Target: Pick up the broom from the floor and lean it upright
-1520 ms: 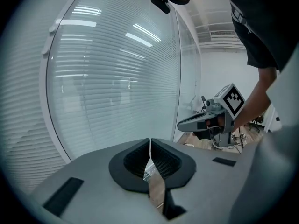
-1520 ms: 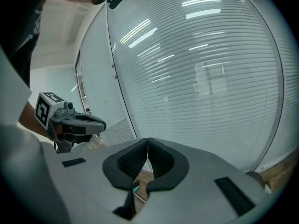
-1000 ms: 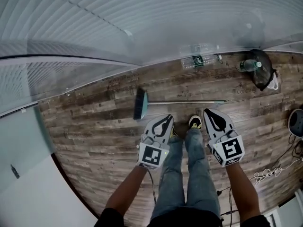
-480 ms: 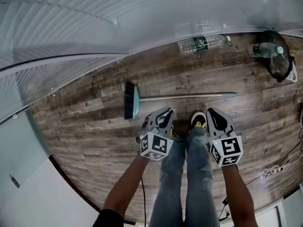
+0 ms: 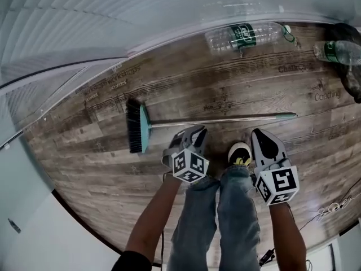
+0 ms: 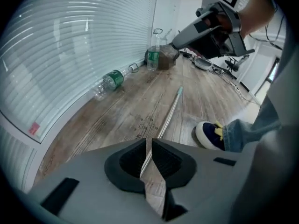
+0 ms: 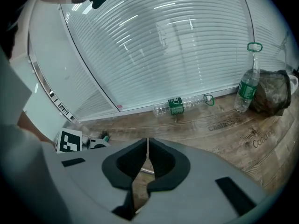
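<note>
The broom [image 5: 217, 119] lies flat on the wooden floor [image 5: 186, 86], just in front of the person's shoe [image 5: 240, 151]. Its dark bristle head is at the 9 o'clock end and its thin metal handle runs to the 3 o'clock end. It looks light and stiff: the slim tube will probably not bend, but it is smooth and round, so it may slip or roll between hard jaws, and the head makes that end heavier. I think the best place to take hold is on the handle, one gripper close to the head and the other nearer the middle, so that the broom does not swing. The left gripper [image 5: 194, 133] and the right gripper [image 5: 262, 135] hang near the handle on its 6 o'clock side, apart from it, both with jaws pressed together and nothing between them. A clear bottle [image 5: 245, 35] lying at 12 o'clock has a green label, but its print is too small to read. The pale words stamped on the floor planks are too blurred as well.
</note>
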`<move>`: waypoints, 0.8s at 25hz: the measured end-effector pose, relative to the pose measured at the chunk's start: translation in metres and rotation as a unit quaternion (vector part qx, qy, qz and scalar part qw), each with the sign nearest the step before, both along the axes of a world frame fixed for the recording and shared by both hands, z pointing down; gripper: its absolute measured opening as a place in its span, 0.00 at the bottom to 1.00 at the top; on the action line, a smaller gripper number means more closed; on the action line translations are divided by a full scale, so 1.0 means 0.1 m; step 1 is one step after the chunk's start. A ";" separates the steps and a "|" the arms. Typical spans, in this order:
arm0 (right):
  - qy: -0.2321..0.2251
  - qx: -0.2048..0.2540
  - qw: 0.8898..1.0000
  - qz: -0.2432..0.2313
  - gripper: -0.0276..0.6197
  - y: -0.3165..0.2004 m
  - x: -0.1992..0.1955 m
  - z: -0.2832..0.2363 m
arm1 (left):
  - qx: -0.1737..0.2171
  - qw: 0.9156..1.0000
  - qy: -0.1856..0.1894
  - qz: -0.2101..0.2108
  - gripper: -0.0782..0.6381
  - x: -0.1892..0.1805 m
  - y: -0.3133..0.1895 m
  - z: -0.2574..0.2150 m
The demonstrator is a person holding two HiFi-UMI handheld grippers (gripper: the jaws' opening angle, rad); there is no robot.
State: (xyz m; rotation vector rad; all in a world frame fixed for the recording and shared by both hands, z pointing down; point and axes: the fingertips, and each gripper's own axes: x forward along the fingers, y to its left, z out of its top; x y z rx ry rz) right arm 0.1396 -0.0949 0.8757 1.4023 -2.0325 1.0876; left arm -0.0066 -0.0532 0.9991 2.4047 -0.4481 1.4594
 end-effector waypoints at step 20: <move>-0.003 -0.020 1.000 0.003 0.08 0.13 0.18 0.46 | -0.011 0.994 -0.076 0.084 0.34 0.02 0.18 0.85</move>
